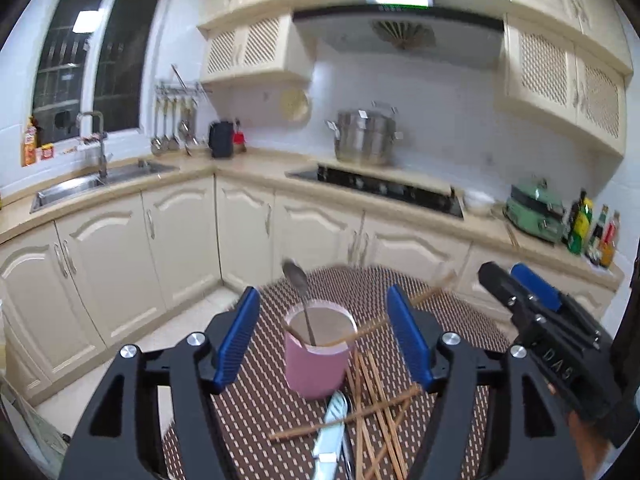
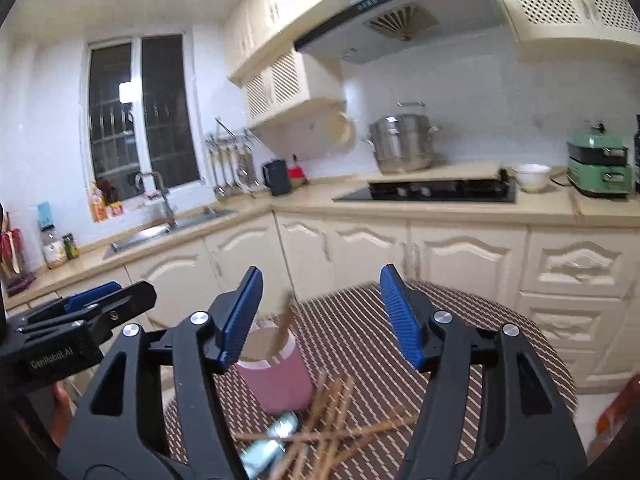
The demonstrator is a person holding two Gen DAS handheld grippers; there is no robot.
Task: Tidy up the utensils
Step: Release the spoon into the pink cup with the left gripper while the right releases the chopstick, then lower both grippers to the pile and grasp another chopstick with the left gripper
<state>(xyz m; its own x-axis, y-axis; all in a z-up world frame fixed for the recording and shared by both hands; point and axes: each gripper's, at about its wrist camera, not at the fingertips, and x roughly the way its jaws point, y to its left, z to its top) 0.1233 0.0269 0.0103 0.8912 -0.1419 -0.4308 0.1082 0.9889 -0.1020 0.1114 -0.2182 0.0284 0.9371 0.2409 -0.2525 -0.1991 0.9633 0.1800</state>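
A pink cup (image 1: 316, 364) stands on a brown patterned mat (image 1: 452, 312) on a round table. A metal spoon (image 1: 298, 280) and a wooden chopstick (image 1: 372, 326) lean inside it. Several loose chopsticks (image 1: 372, 412) and a silvery utensil (image 1: 330, 432) lie in front of the cup. My left gripper (image 1: 322, 334) is open, its blue pads either side of the cup and apart from it. My right gripper (image 2: 322, 314) is open too, with nothing between its pads; the cup (image 2: 276, 376) sits low left of it, the chopsticks (image 2: 320, 428) below. The right gripper (image 1: 520, 284) also shows at the left view's right side.
Cream cabinets and a beige counter (image 1: 248, 164) run behind the table. On it are a sink (image 1: 72, 188), a black hob (image 1: 384, 188), a steel pot (image 1: 366, 136), a white bowl (image 2: 532, 176), a green appliance (image 2: 598, 166) and bottles (image 1: 592, 232). Ladles hang by the window.
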